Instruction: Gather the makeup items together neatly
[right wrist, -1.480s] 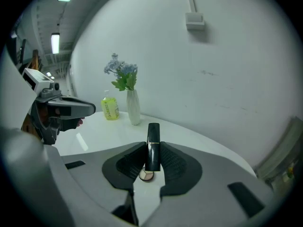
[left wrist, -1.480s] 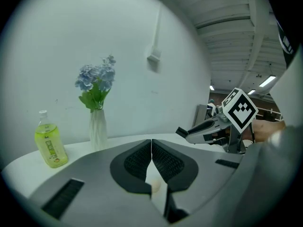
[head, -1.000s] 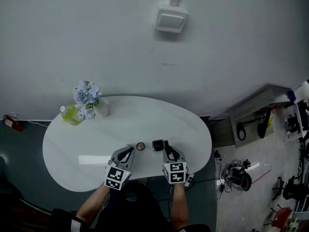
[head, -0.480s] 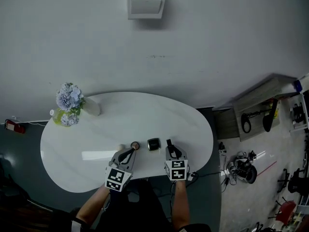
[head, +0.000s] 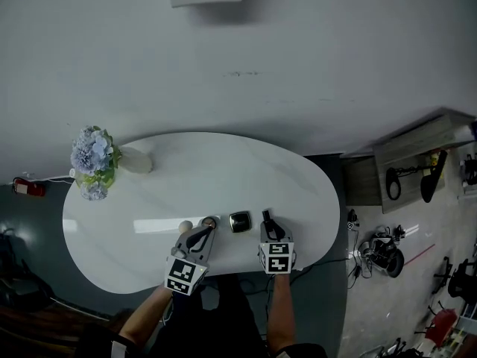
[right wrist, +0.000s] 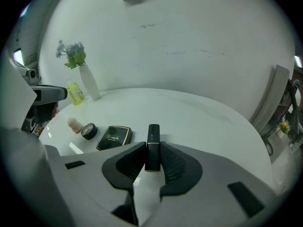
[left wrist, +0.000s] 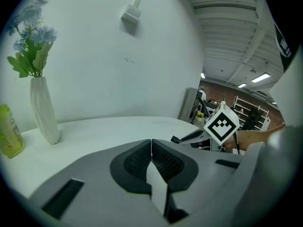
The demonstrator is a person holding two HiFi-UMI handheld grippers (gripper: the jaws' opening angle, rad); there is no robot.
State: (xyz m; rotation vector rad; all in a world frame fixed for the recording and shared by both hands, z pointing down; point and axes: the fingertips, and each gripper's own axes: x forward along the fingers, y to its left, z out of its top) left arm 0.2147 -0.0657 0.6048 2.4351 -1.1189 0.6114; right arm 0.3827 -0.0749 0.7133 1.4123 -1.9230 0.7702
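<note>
My right gripper (right wrist: 152, 146) is shut on a black lipstick tube (right wrist: 153, 132), held upright-forward between its pads just over the white table (right wrist: 199, 117). Left of it lie a black compact (right wrist: 114, 137), a small round jar (right wrist: 88, 131) and a beige sponge (right wrist: 73, 123). In the head view the right gripper (head: 267, 219) sits right of the compact (head: 240, 221), with the jar (head: 211, 221) and the sponge (head: 185, 226) in a row leftwards. My left gripper (head: 204, 232) hovers by the jar, and its jaws (left wrist: 151, 144) are shut with nothing in them.
A white vase (left wrist: 45, 110) with blue flowers (head: 89, 155) and a yellow-green bottle (left wrist: 7, 136) stand at the table's far left. The table's front edge (head: 223, 271) runs under both hands. A wall stands behind; shelves and gear lie on the floor (head: 387, 252) to the right.
Both grippers have sunk toward the table's front part. The right one still holds the lipstick. The head view has shifted, so the wall box slid toward the top edge.
</note>
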